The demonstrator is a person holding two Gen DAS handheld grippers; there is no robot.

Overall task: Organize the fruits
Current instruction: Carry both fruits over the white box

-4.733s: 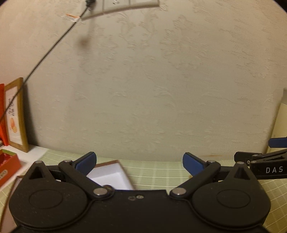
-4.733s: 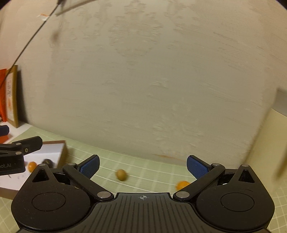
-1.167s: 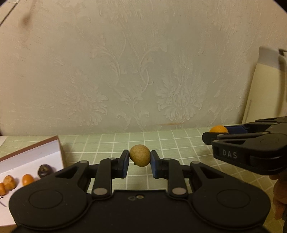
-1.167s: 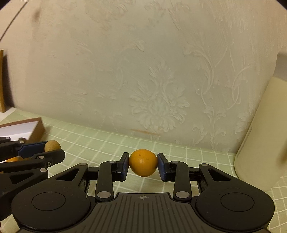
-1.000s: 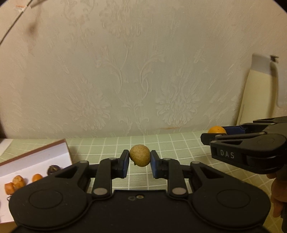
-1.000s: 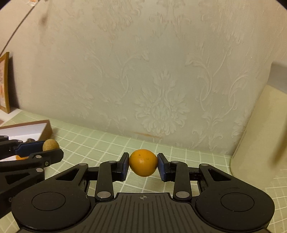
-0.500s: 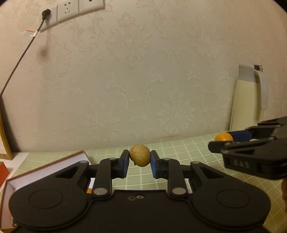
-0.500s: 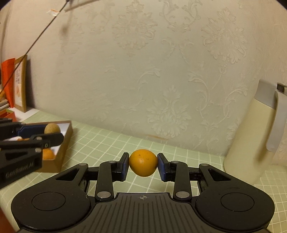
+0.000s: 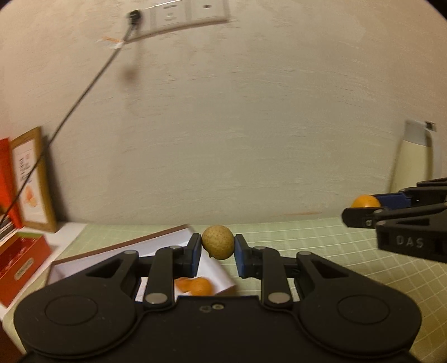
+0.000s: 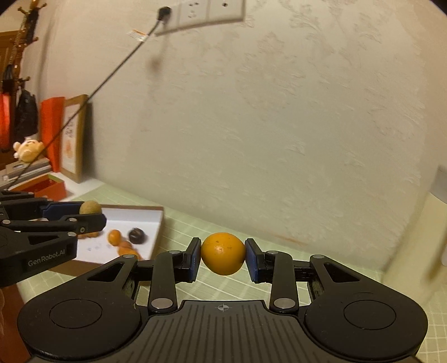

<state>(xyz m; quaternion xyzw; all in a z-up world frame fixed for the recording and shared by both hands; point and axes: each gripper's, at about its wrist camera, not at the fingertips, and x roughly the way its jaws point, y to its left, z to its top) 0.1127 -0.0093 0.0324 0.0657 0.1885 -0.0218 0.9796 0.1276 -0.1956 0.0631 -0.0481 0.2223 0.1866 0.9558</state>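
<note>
My left gripper (image 9: 217, 248) is shut on a small tan round fruit (image 9: 217, 242), held above the near right corner of a white box with a brown rim (image 9: 117, 248). An orange fruit (image 9: 195, 286) lies in that box under the fingers. My right gripper (image 10: 223, 258) is shut on an orange round fruit (image 10: 223, 253), held over the green checked mat (image 10: 212, 226). In the right wrist view the box (image 10: 139, 220) holds orange fruits (image 10: 114, 236) and a dark one (image 10: 137, 235); the left gripper (image 10: 86, 213) hangs over it.
A cream jug (image 9: 413, 159) stands at the right against the wall. Red boxes (image 9: 22, 259) and a framed picture (image 9: 33, 181) sit at the left. A black cable (image 9: 83, 95) runs down from a wall socket (image 9: 178, 16).
Both grippers rose and pulled back to the left with their fruits still held. The white box now lies under the left gripper, and the wall socket has come into view.
</note>
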